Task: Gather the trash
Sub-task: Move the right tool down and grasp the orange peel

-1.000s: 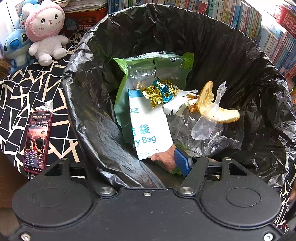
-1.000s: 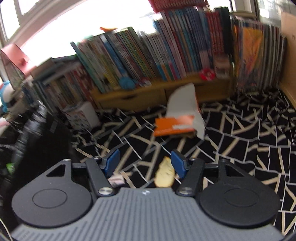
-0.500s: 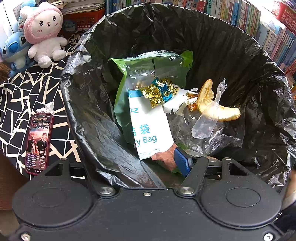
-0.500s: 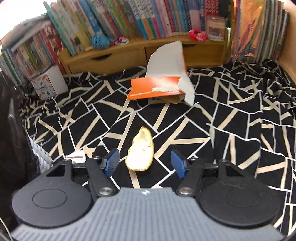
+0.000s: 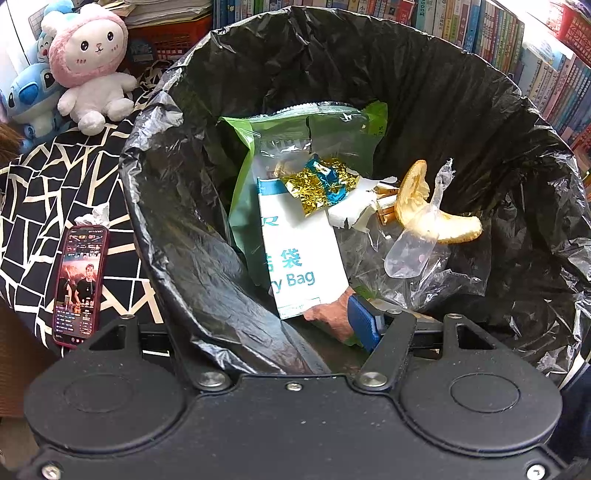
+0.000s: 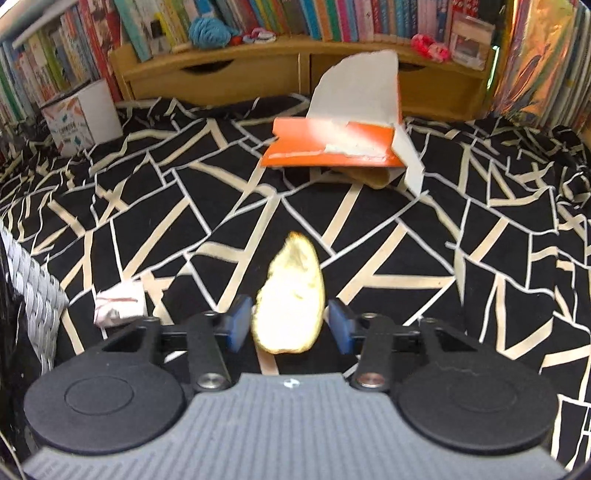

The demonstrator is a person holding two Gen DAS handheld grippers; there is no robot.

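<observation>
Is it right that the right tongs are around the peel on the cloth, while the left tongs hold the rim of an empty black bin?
Not quite: the bin is not empty. The left wrist view shows bags, foil wrappers and a peel inside it. The rest stands: the right tongs are around the peel on the cloth, and the left tongs hold the bin's rim.

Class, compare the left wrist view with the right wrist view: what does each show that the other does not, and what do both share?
Only the left wrist view shows the black-lined trash bin holding a green bag, gold wrapper and peel, plus a phone and plush toys.

Only the right wrist view shows the loose peel between the right gripper jaws, a torn orange box and crumpled paper.

Both show the black-and-white cloth and books.
</observation>
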